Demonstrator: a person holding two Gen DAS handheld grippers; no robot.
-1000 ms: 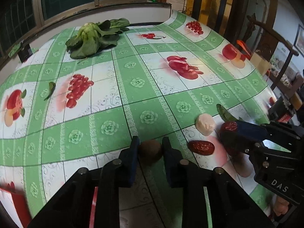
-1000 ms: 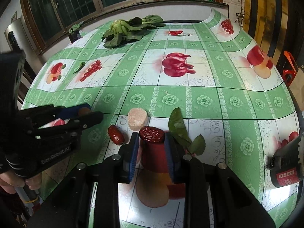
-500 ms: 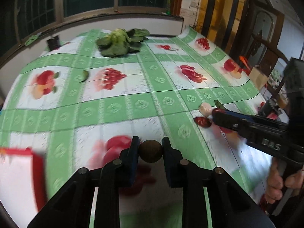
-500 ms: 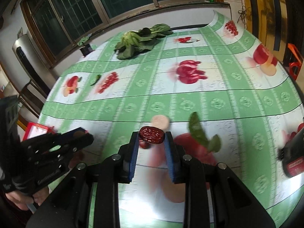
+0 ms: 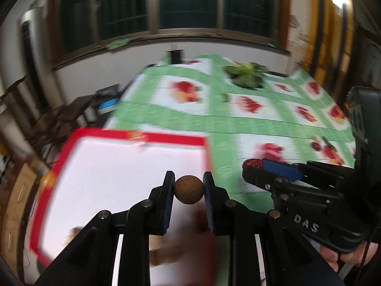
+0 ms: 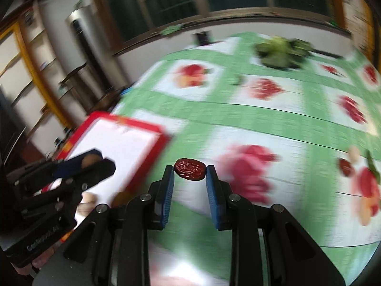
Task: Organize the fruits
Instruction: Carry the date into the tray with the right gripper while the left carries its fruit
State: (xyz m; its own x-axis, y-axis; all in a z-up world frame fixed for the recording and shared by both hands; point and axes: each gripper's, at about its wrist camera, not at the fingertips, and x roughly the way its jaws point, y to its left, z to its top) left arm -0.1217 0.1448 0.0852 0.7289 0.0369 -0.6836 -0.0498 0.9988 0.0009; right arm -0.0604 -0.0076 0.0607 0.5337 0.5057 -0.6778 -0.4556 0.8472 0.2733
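Note:
My left gripper (image 5: pixel 188 181) is shut on a round brown fruit (image 5: pixel 189 190) and holds it above a white tray with a red rim (image 5: pixel 142 137). My right gripper (image 6: pixel 189 172) is shut on a wrinkled red date (image 6: pixel 189 169), held over the green fruit-print tablecloth (image 6: pixel 238 116) just right of the tray (image 6: pixel 133 125). The right gripper also shows in the left wrist view (image 5: pixel 254 166), the left one in the right wrist view (image 6: pixel 95 160). Another red date (image 6: pixel 345 166) and a pale round piece (image 6: pixel 354 152) lie on the cloth at far right.
A bunch of leafy greens (image 5: pixel 246 77) lies at the far end of the table. Some blurred fruits (image 6: pixel 87 200) lie at the tray's near end. A green leaf (image 6: pixel 372 164) lies by the far date. Chairs and shelves stand left of the table.
Both grippers have swung left with their fruits, away from the date and pale piece. The left one is now over the tray, the right one beside it.

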